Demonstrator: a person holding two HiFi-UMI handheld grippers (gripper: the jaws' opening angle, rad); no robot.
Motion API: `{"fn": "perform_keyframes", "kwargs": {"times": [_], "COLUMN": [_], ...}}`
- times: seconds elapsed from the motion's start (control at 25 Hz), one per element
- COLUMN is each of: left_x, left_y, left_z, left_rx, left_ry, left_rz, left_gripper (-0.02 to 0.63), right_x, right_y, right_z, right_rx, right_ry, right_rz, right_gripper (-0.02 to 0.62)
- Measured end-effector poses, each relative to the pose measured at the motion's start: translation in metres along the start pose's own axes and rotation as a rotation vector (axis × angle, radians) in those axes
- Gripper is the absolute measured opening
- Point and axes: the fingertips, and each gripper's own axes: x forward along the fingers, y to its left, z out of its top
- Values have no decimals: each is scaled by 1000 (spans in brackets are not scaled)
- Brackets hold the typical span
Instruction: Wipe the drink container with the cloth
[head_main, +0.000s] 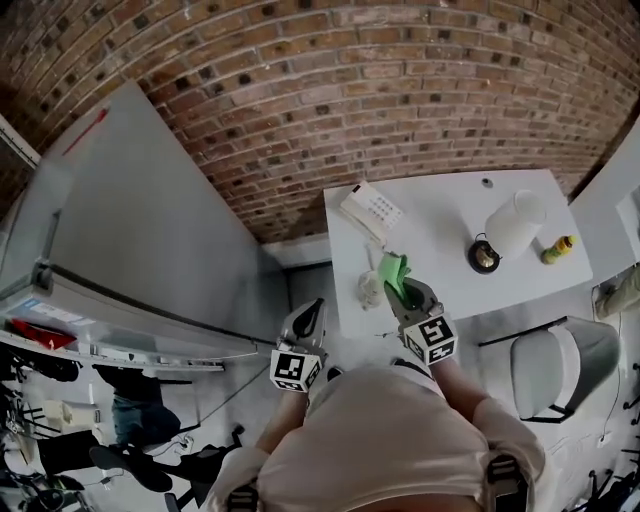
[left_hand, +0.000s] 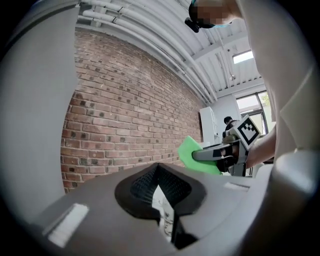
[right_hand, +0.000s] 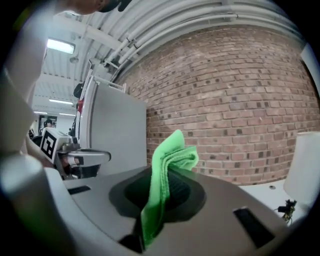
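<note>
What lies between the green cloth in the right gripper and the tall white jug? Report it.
Head view: mostly bare white table, then a small round black object just before the tall white jug.

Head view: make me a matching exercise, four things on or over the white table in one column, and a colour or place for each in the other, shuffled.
Things:
1. cloth
2. jug
3. small bottle
4. keypad device

Descriptions:
A. white, standing beside a round black object
B. yellow, lying near the right edge of the table
C. green, clamped in the right gripper
D. at the table's far left corner, by the brick wall

Pairs: 1-C, 2-A, 3-B, 4-D
</note>
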Motion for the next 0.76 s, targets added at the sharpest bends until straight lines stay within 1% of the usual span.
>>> {"fn": "perform_keyframes", "kwargs": {"times": [0.16,0.28,0.36,0.6,0.76], "left_x": [-4,-7,-9,-9,-12], "left_y": [1,0,0,1,1], "left_z": [21,29,32,36,42], "left_rx": [-1,-10,-12,-12,-8], "left_ry": [-53,-77,-85,-103,-113], "left_rz": [17,27,30,39,34], "left_gripper": [12,12,12,12,12], "right_x": [-3,-5,-5,0,-3], "right_y": [6,8,12,28,36], "right_z": [13,21,26,35,38], "right_rx": [-12,42,58,30,26], "right_ry": [-35,-71,-89,-102,-106], "right_rz": [24,27,29,82,90], "right_gripper": [41,41,41,41,41]}}
